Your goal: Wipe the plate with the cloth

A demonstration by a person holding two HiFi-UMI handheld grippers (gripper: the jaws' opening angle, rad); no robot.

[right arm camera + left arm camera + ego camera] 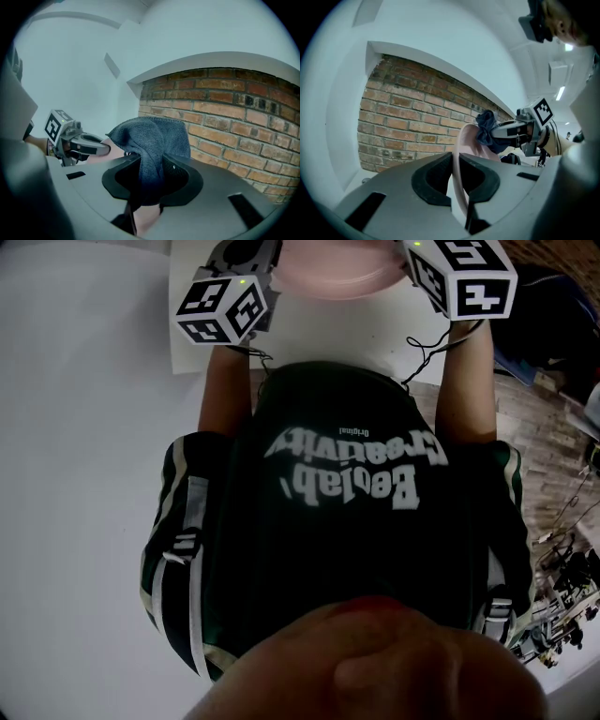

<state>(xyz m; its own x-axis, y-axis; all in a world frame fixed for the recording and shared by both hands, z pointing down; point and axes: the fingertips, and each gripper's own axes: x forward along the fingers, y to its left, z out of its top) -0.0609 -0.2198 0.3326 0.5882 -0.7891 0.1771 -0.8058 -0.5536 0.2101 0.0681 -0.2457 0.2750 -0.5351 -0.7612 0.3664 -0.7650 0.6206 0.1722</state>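
A pink plate is held up in front of the person, at the top of the head view. My left gripper is shut on the plate's rim, which stands edge-on between its jaws. My right gripper is shut on a dark blue cloth that bunches up above its jaws. In the left gripper view the cloth rests against the plate's far edge, held by the right gripper. In the right gripper view the left gripper shows at left with a bit of plate beside it.
A brick wall under a white ledge fills the background of both gripper views. A white table lies below the grippers in the head view. Cables and clutter lie on the wooden floor at right.
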